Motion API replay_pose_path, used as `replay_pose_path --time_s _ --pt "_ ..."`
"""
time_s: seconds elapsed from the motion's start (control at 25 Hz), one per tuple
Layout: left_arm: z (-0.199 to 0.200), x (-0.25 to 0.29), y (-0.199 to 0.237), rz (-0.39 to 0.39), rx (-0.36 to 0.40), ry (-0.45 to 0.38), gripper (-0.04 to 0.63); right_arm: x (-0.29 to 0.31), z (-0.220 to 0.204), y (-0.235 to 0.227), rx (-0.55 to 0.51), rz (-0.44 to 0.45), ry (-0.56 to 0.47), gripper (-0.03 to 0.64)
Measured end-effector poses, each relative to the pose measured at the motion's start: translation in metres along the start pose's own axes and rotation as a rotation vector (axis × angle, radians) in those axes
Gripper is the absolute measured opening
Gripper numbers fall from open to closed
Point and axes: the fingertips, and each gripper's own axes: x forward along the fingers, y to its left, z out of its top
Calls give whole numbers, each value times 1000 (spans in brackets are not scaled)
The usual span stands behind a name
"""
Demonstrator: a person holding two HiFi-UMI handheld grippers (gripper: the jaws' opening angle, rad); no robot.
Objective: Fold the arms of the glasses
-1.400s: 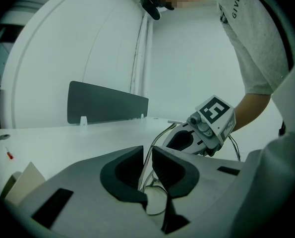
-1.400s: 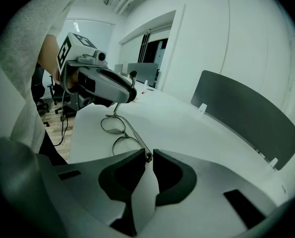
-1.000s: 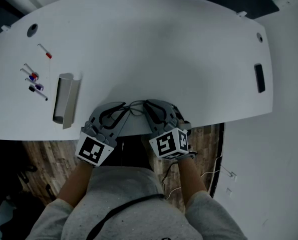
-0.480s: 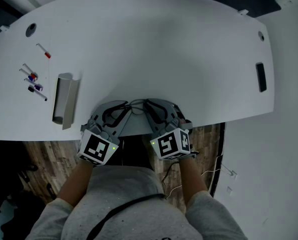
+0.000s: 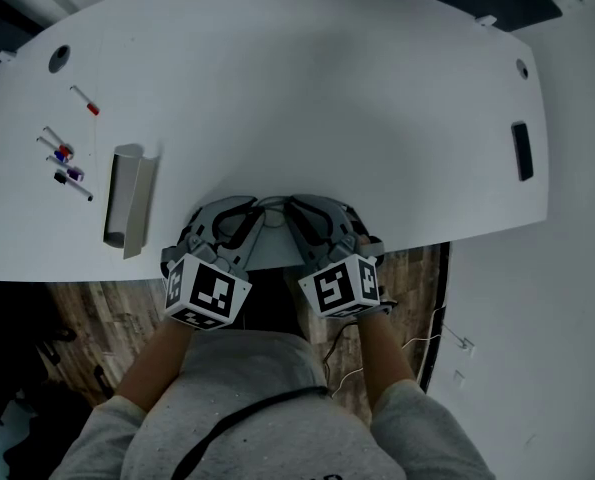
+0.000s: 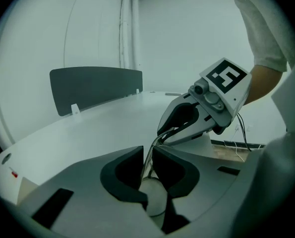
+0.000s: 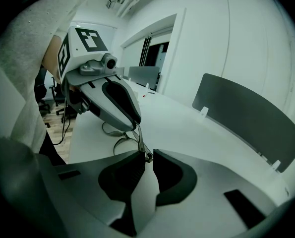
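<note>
The thin-framed glasses (image 5: 268,208) hang between my two grippers over the white table's (image 5: 307,98) near edge. My left gripper (image 5: 251,218) is shut on one side of them. In the left gripper view a thin arm (image 6: 153,144) runs up out of its pads and a lens (image 6: 155,198) shows below them. My right gripper (image 5: 290,211) is shut on the other end. In the right gripper view the hinge (image 7: 147,155) sits in its narrow jaw gap and the lenses (image 7: 118,137) hang under the left gripper (image 7: 136,126). The right gripper (image 6: 160,134) also shows in the left gripper view.
A grey metal holder (image 5: 129,196) and several markers (image 5: 67,158) lie at the table's left. A black slot (image 5: 521,153) is at the right edge. A dark divider panel (image 6: 95,86) stands at the far side. Wooden floor (image 5: 87,318) lies below the near edge.
My left gripper has sunk and tilted, so its marker cube faces the head camera more squarely. Less of the glasses shows between the grippers. The right gripper has kept still.
</note>
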Motion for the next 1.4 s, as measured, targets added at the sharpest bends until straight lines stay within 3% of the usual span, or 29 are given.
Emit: replay_pose_path --time_s 0.16,0.52,0.88,1.4 --pt "-1 1 -1 2 13 8 66 1 -2 1 1 -3 5 60" --pt "3 -4 -2 -16 4 -59 74 1 -1 -1 40 -19 7 69" --pt "3 -11 -1 -21 -57 -87 74 -1 -10 -5 116 -31 27 74" --pt "12 -19 -7 -41 -26 -152 97 -6 -14 3 145 -21 25 77"
